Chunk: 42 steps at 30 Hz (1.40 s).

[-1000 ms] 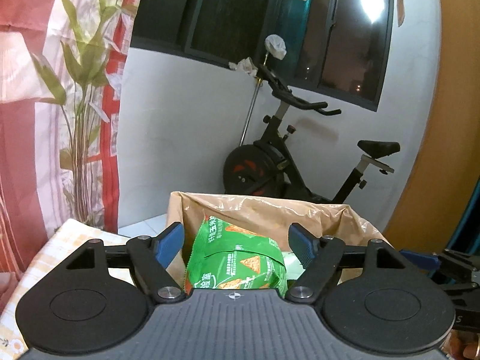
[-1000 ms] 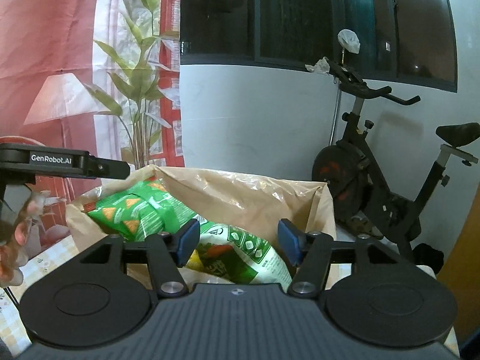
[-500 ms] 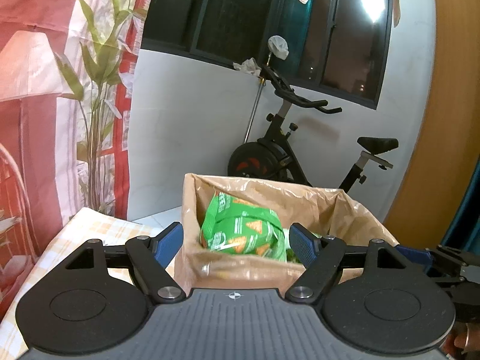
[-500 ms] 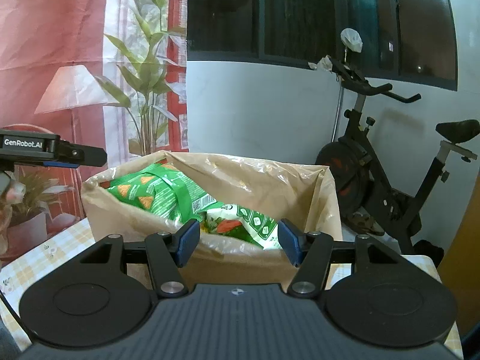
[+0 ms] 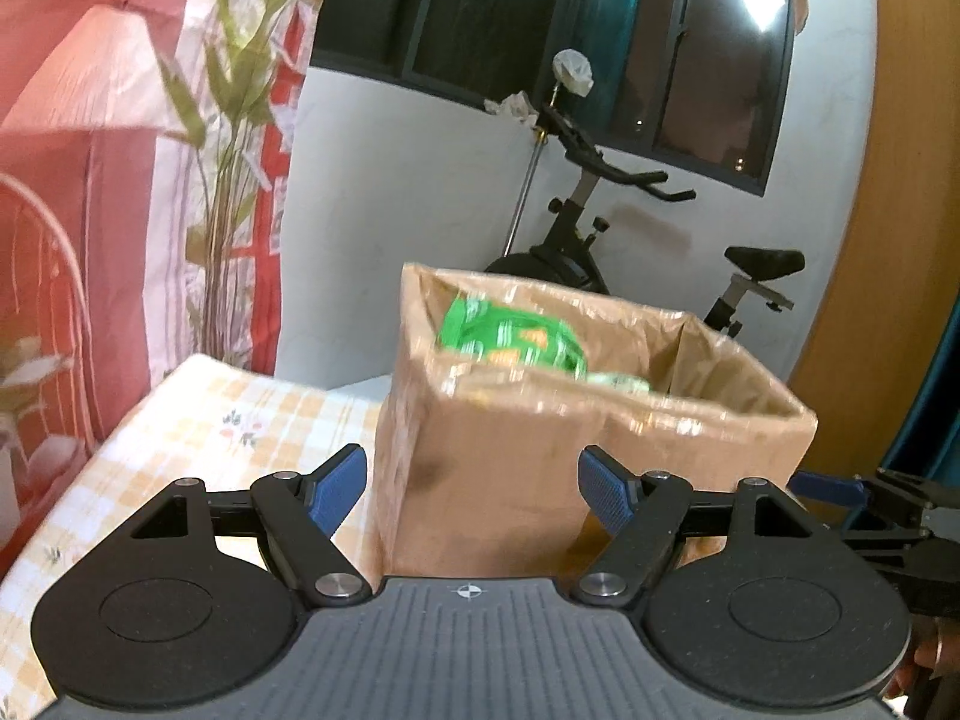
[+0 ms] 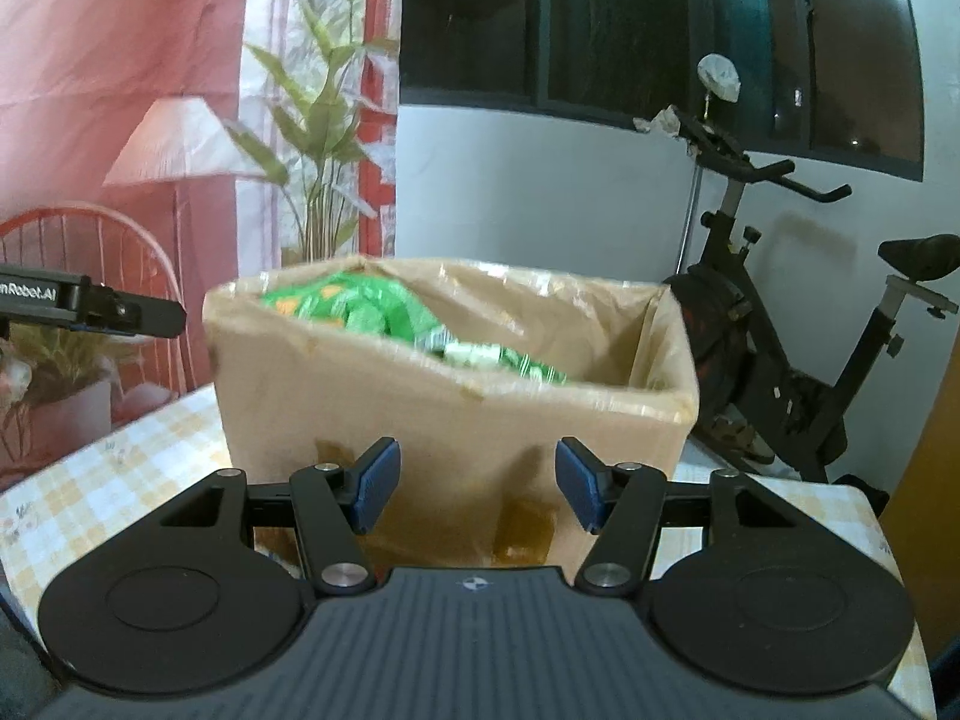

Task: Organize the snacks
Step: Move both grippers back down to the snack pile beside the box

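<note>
A cardboard box [image 6: 456, 414] stands on a checked tablecloth [image 5: 198, 420], filling the middle of both wrist views, with green snack bags [image 6: 372, 312] heaped inside toward its ten o'clock corner and a second, paler packet [image 6: 510, 360] lying lower toward the centre. The left gripper [image 5: 471, 489] hangs in front of the box's near wall with its jaws spread wide and nothing between them; the right gripper [image 6: 474, 483] is likewise wide open and empty, its blue pads [image 6: 375, 483] level with the lower half of the box. In the left view the right gripper's tip shows at four o'clock, just beside the box's corner. The bags look light, puffy and crinkly, likely slippery film over air and brittle chips, so a hard squeeze in the middle could crush the contents; the flat sealed edge at the top seems the safer place to pinch. The box itself looks stiff but thin-walled, best taken by its rim. An exercise bike [image 6: 798, 336] stands behind at two o'clock.
</note>
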{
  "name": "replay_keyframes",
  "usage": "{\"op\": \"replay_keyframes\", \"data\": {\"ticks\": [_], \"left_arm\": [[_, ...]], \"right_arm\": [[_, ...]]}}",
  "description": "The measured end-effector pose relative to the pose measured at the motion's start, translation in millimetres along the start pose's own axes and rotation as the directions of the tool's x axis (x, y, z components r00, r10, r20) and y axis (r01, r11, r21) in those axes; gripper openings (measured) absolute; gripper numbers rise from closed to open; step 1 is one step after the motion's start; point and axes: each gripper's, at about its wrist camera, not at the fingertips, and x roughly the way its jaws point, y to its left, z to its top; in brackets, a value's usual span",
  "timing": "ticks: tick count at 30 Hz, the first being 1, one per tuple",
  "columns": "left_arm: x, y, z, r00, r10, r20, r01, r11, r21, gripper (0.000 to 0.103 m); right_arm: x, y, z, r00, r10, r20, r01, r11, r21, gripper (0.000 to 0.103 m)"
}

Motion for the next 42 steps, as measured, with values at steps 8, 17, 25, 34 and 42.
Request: {"op": "replay_keyframes", "data": {"ticks": [8, 17, 25, 34, 42], "left_arm": [[12, 11, -27, 0.997, 0.036, -0.063, -0.037, 0.999, -0.01, 0.079], [22, 12, -46, 0.992, 0.033, -0.12, -0.036, 0.999, -0.023, 0.079], [29, 17, -57, 0.986, 0.036, -0.16, -0.043, 0.998, -0.041, 0.079], [36, 24, -68, 0.979, 0.037, -0.202, -0.05, 0.997, -0.063, 0.078], [41, 21, -73, 0.974, 0.029, -0.223, -0.045, 0.997, -0.067, 0.078]], "right_arm": [[3, -1, -22, 0.998, 0.007, -0.058, -0.006, 1.0, 0.014, 0.061], [6, -12, -49, 0.992, -0.015, -0.127, 0.021, 0.999, 0.043, 0.061], [11, -30, -72, 0.979, -0.052, -0.199, 0.071, 0.993, 0.093, 0.061], [25, -31, -93, 0.96, -0.072, -0.27, 0.09, 0.994, 0.056, 0.061], [34, -34, -100, 0.951, -0.066, -0.3, 0.081, 0.996, 0.035, 0.061]]}}
